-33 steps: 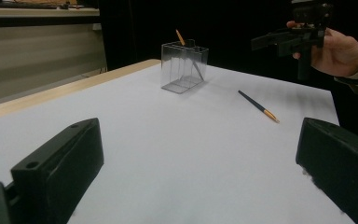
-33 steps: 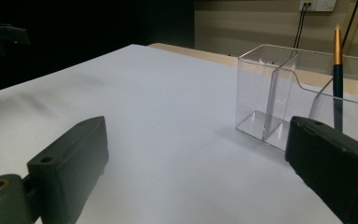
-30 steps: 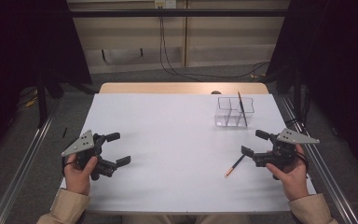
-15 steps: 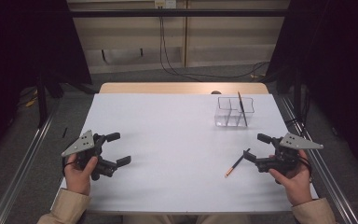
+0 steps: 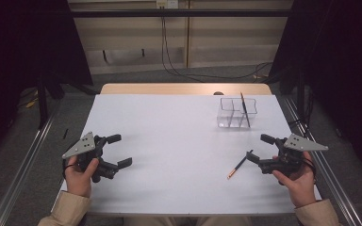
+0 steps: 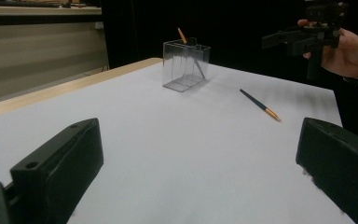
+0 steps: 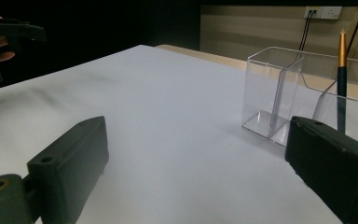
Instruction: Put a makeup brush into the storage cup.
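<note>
A dark pencil with an orange tip (image 5: 239,165) (image 6: 260,105) lies on the white table (image 5: 179,141), right of centre. A clear divided holder (image 5: 237,113) (image 6: 185,65) (image 7: 298,93) stands at the back right, and a second pencil (image 5: 244,109) (image 7: 341,79) leans inside it. My right gripper (image 5: 258,148) (image 7: 198,133) hovers open just right of the lying pencil, nothing between its jaws. My left gripper (image 5: 121,150) (image 6: 198,135) is open and holds nothing near the table's front left. Across the table, the left gripper view catches the right gripper (image 6: 307,37).
Metal rails (image 5: 23,160) run along both sides of the table. A wooden strip (image 5: 184,88) edges its far side, with cables on the floor behind. The left gripper (image 7: 9,32) shows far off in the right gripper view.
My right gripper has drifted slightly to the right and toward the person, a little away from the lying pencil. The left gripper and both pencils have not moved.
</note>
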A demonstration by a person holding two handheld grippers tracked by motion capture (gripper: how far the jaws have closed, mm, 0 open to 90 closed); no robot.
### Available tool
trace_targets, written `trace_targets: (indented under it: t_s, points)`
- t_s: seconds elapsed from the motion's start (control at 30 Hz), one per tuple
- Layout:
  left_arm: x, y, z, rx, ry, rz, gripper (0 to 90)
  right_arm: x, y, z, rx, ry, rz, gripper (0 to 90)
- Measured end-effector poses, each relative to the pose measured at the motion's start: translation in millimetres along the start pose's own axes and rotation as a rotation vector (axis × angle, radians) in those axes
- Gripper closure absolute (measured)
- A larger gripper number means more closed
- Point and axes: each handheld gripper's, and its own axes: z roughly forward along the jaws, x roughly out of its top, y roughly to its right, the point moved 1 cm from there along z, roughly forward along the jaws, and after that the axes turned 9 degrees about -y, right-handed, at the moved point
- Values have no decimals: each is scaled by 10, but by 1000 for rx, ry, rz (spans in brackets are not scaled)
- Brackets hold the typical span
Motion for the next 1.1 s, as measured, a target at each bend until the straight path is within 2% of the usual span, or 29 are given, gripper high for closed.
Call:
trace_targets:
  t_s: [0.4,0.67,1.1]
  points:
    - [1,-13,36,-13,-1,0,6,-10,54,-24,-15,-3,16,56]
    - [9,-17,22,-13,6,1,6,2,93,60,-17,-47,16,56]
    - [-1,-5,2,-8,3,3,7,107,193,182,-46,-26,23,59]
